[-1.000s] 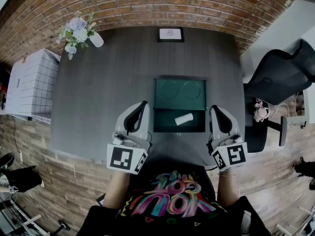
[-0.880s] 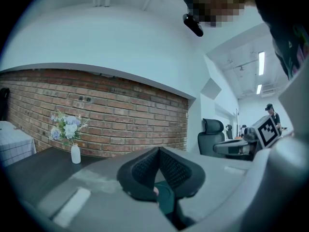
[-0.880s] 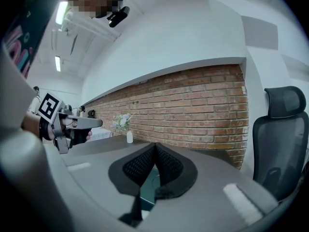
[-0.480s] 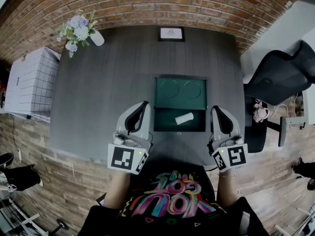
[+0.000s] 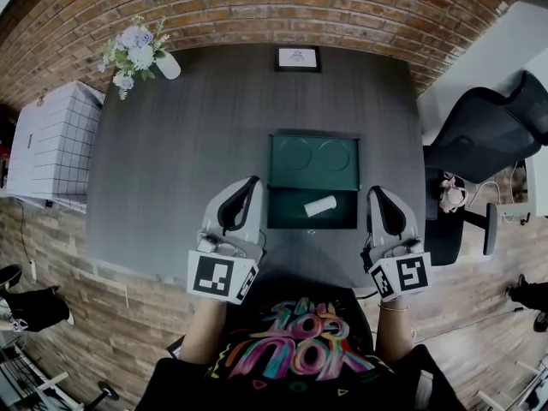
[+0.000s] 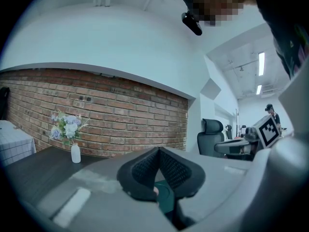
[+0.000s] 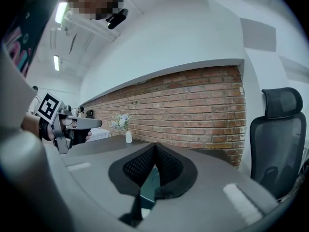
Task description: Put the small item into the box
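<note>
Dark table [image 5: 171, 161], green box [image 5: 287, 211] open.
Your clenched, empty left gripper [image 5: 248, 184] and right gripper [image 5: 377, 193] flank the small item [image 5: 320, 206] inside it.

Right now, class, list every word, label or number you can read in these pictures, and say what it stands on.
Nothing can be read outright.
Framed card: print too small to read.
Person's shirt: colourful stylised lettering, not legible.
Cubes on the left gripper and right gripper: black-and-white square markers, no words.
</note>
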A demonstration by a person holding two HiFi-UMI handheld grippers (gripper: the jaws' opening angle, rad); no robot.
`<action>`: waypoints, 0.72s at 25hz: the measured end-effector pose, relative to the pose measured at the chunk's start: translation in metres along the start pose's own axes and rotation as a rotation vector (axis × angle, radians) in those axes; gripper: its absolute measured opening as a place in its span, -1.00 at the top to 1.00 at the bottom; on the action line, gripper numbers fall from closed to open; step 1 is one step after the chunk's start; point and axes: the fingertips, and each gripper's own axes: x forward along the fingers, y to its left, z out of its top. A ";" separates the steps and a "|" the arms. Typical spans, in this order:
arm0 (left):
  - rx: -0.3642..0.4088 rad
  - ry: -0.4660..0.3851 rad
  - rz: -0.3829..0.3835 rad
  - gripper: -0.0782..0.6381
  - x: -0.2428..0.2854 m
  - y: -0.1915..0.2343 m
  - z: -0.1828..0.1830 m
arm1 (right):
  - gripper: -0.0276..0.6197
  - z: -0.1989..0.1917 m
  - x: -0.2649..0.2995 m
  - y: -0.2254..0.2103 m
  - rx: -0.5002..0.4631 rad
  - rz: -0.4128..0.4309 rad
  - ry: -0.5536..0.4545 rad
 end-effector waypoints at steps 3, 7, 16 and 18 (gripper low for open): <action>-0.002 0.004 0.002 0.78 0.000 -0.001 -0.002 | 0.92 -0.002 -0.001 0.000 0.002 0.001 0.004; -0.003 0.011 0.003 0.78 0.000 0.001 -0.005 | 0.92 -0.002 0.001 0.001 0.002 0.010 0.007; -0.005 0.010 0.002 0.78 0.003 0.001 -0.005 | 0.92 -0.004 0.004 0.003 0.004 0.019 0.014; -0.006 0.012 0.002 0.78 0.004 0.001 -0.006 | 0.92 -0.004 0.004 0.003 0.005 0.020 0.015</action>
